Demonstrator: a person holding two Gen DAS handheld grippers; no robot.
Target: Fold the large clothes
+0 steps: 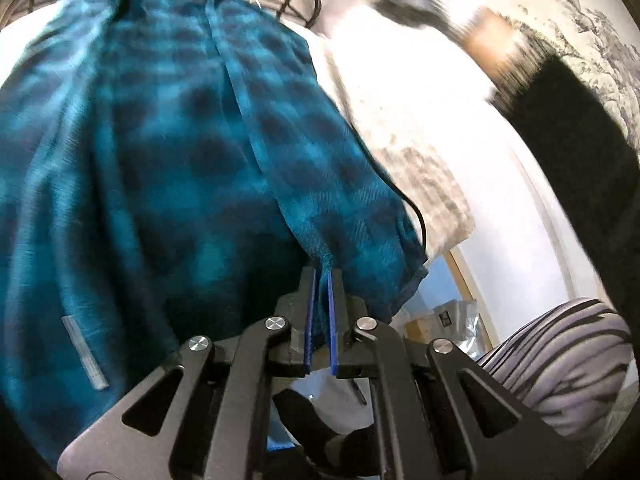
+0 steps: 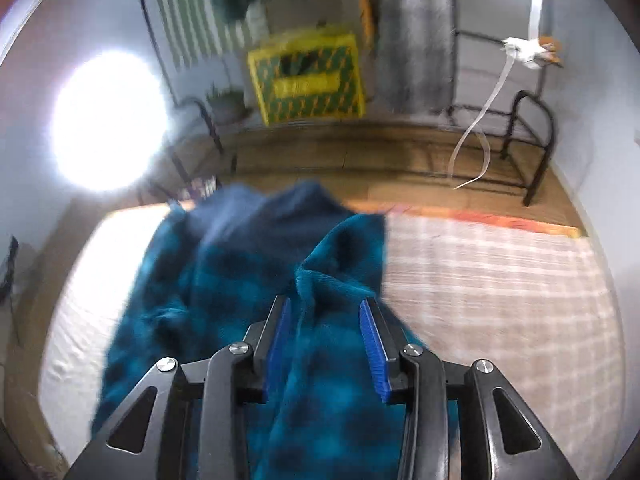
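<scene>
**A:** Flannel shirt (image 1: 160,152), teal and dark blue check, takes up pretty much the whole left side of the left wrist view. It's draped out over a pale bed cover (image 1: 400,92). The left claw (image 1: 320,280) is pressed together on a bunched fold of the fabric, and you can see cloth squeezed between the blue pads (image 1: 309,320). There's a white tag (image 1: 85,352) on the shirt way over at the left. Further right it's a blurry dark sleeve (image 1: 568,128), then striped grey-and-black fabric (image 1: 560,360) in the lower right corner.

**B:** Yeah, and the other side? In the right wrist view the same shirt (image 2: 224,280) sits crumpled on the left half of the bed, with a plaid cover (image 2: 500,280) on the right. The right claw (image 2: 326,312) is spread, its pads (image 2: 280,344) clear of the cloth, though fabric lies right between the fingers. Behind that there's wood floor (image 2: 360,160) and a yellow-green crate (image 2: 308,80).
</scene>
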